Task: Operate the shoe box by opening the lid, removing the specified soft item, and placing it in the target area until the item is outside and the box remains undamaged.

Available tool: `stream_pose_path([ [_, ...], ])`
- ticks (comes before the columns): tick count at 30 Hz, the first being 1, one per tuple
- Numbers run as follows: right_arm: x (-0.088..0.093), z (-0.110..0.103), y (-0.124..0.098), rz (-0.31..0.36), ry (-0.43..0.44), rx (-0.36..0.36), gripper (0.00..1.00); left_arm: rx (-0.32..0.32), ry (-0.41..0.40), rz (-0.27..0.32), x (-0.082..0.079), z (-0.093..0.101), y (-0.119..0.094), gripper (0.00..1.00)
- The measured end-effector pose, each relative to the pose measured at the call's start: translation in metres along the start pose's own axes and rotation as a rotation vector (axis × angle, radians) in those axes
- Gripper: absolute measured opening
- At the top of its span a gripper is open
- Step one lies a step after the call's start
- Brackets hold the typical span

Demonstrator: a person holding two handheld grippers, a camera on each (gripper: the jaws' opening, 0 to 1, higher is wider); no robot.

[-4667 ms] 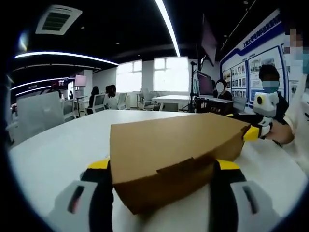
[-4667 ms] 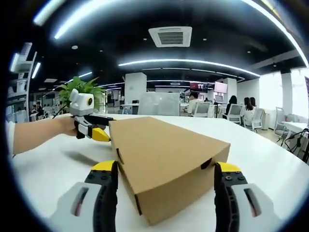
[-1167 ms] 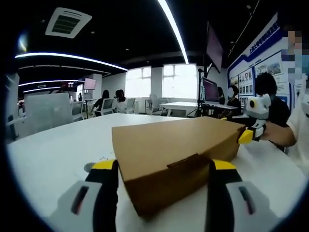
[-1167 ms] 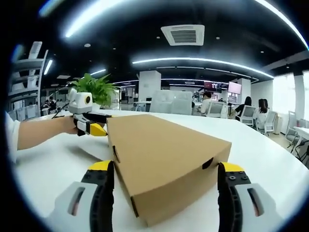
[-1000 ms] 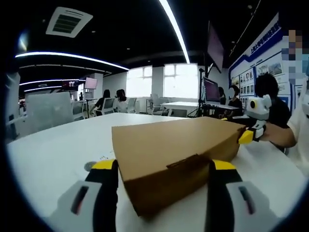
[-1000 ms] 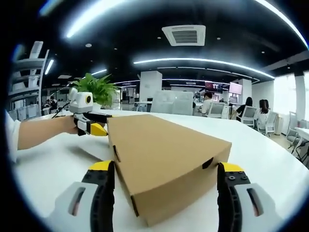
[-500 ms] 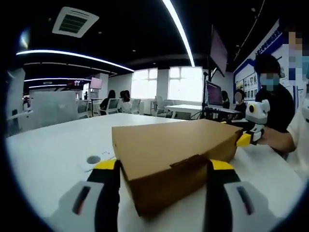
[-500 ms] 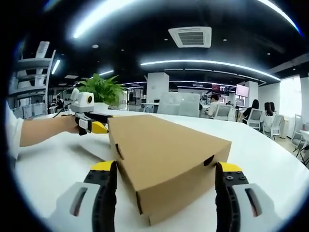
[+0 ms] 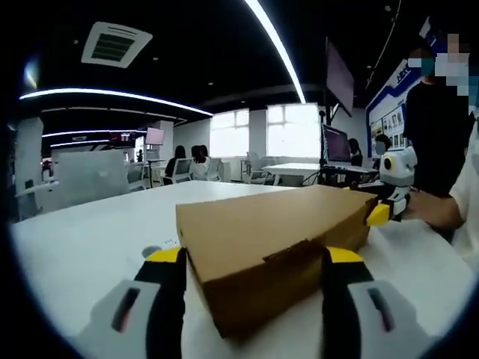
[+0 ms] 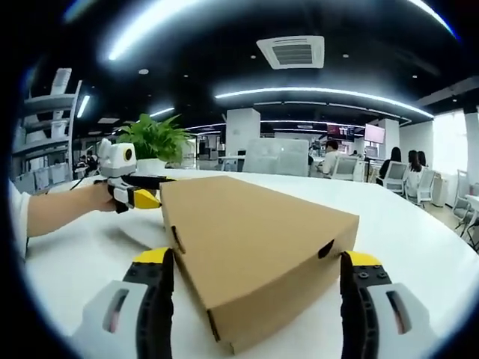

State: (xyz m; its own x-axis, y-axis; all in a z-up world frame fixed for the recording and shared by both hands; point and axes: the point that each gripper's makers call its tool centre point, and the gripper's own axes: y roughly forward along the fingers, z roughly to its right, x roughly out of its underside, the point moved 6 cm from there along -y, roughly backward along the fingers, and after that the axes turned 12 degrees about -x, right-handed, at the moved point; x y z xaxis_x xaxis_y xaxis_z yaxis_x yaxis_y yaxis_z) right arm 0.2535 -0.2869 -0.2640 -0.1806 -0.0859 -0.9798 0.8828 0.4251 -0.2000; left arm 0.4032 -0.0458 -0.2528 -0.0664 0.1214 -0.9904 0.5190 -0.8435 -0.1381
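A closed brown cardboard shoe box (image 9: 269, 235) lies on the white table (image 9: 75, 239), its lid flat. My left gripper (image 9: 253, 258) is open, and its yellow-tipped jaws straddle the box's near corner. At the far end sits my right gripper (image 9: 379, 213), held by a hand. In the right gripper view the same box (image 10: 254, 239) points a corner at the camera. My right gripper (image 10: 256, 262) is open, with a jaw on each side of that corner. My left gripper (image 10: 142, 198) reaches the opposite corner. I cannot tell whether any jaw touches the cardboard.
A person (image 9: 441, 149) stands close at the table's right side. A small round white thing (image 9: 152, 250) lies beside the left jaw. A potted plant (image 10: 153, 138) stands behind the box. Chairs and seated people fill the background. Bare tabletop (image 10: 426, 239) spreads around the box.
Both views have shifted a little with the hands. The box stays closed in the same spot, and both grippers keep straddling its corners.
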Motion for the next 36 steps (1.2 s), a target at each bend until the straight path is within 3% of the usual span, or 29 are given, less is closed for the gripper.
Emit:
stream_pose_path([
  [11, 0.001, 0.001, -0.002, 0.003, -0.017, -0.022, 0.93, -0.001, -0.014, 0.018, 0.003, 0.003, 0.000, 0.74],
  [18, -0.002, 0.005, -0.002, -0.048, -0.014, -0.055, 0.92, -0.016, -0.016, 0.015, 0.002, 0.007, -0.001, 0.74],
  [24, 0.003, 0.001, -0.006, -0.025, -0.041, -0.062, 0.91, -0.030, -0.013, 0.012, 0.003, 0.012, -0.007, 0.74],
  [30, -0.002, 0.006, -0.003, -0.113, -0.054, -0.109, 0.91, -0.061, -0.024, 0.016, 0.004, 0.017, -0.013, 0.72],
  [36, 0.002, 0.003, -0.003, -0.062, -0.052, -0.097, 0.92, -0.092, -0.029, 0.037, 0.006, 0.021, -0.015, 0.74],
])
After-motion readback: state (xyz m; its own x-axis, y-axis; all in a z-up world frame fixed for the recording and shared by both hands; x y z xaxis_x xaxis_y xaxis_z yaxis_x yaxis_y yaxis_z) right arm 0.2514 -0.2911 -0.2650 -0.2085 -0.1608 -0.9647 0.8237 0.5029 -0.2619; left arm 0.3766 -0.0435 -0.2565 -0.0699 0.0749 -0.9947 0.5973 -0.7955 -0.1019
